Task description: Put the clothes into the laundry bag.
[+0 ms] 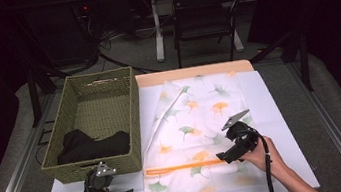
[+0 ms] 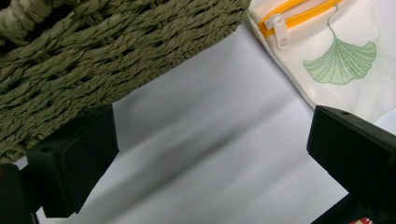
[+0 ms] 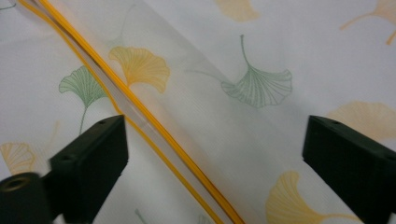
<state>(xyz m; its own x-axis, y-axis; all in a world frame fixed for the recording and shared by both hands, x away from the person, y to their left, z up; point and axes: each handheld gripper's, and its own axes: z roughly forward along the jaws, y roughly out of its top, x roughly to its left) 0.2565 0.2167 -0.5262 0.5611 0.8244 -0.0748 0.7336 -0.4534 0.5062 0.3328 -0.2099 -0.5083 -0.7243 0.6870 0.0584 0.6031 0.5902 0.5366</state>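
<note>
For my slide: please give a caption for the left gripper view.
Open left gripper above the white table, between woven basket and zipped leaf-print bag.

Basket [image 1: 96,104]: on the table [image 1: 274,111], left side, its long side running front to back.
Dark cloth [image 1: 92,145]: in the basket, at its near end.
Mesh bag [image 1: 201,117]: flat on the table, just right of the basket.
Zipper [image 1: 183,166]: across the bag's near end, its pull [image 2: 281,31] at the end nearest the basket.
Left tongs [image 1: 100,179]: just before the basket's near wall.
Right tongs [image 1: 231,140]: over the bag, beyond the zipper's right end.
Chair [image 1: 205,15]: behind the table.
</note>
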